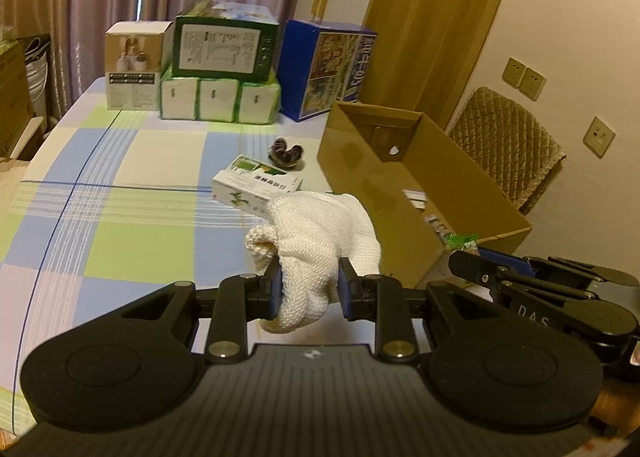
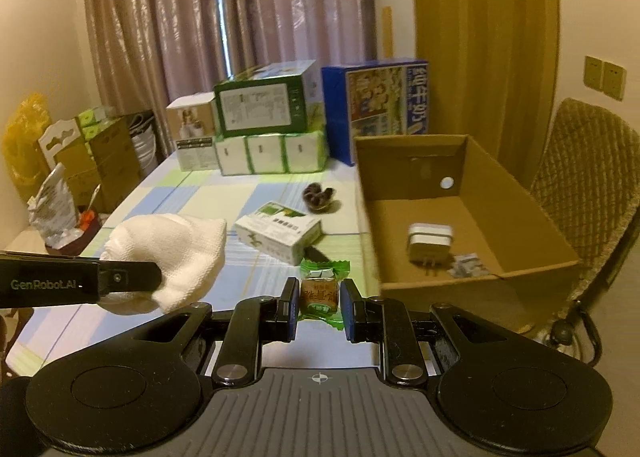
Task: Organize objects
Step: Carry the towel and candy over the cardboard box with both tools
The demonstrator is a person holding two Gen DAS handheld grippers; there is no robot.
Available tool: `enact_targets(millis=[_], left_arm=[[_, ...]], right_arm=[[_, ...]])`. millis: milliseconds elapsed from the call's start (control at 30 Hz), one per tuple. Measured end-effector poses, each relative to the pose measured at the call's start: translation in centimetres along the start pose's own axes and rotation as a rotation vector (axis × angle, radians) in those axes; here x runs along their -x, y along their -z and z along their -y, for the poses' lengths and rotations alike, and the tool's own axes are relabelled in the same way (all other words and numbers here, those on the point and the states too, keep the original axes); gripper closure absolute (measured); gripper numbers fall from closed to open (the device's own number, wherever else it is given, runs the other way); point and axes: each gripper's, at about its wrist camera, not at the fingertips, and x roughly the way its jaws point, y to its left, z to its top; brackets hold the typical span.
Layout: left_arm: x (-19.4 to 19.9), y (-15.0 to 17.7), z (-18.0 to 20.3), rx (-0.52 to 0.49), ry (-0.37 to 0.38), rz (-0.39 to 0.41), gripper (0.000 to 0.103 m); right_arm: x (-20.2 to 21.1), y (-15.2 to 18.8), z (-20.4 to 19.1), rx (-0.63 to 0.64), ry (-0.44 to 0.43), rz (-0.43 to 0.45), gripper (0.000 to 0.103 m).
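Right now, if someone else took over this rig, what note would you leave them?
Left tongs: shut on the white cloth, held above the table.
Right tongs: shut on a green-wrapped snack, just short of the cardboard box.
In the box already: a white charger and a small packet.
Left on the table: the white-and-green carton and a dark object behind it.
To do, likely: drop the snack and cloth into the box, then fetch those two.

carton [image 2: 516,193] right on table [image 2: 192,193] | charger [image 2: 430,243] inside | boxes [image 2: 272,129] behind
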Motion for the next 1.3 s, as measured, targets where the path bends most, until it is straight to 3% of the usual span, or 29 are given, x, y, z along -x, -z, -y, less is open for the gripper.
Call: enact_targets(millis=[733,1300], left_arm=[[-2.4,-3.5,8.2,-0.138,0.106,0.003,0.080],[-8.6,-6.4,12.9,-0.230,0.137,-0.029,0.080]], right_arm=[[2.3,-1.7,8.3,-0.084,0.115,0.045,0.084],[-0.9,-3.4,13.8,-0.085,0.152,0.011,0.084]])
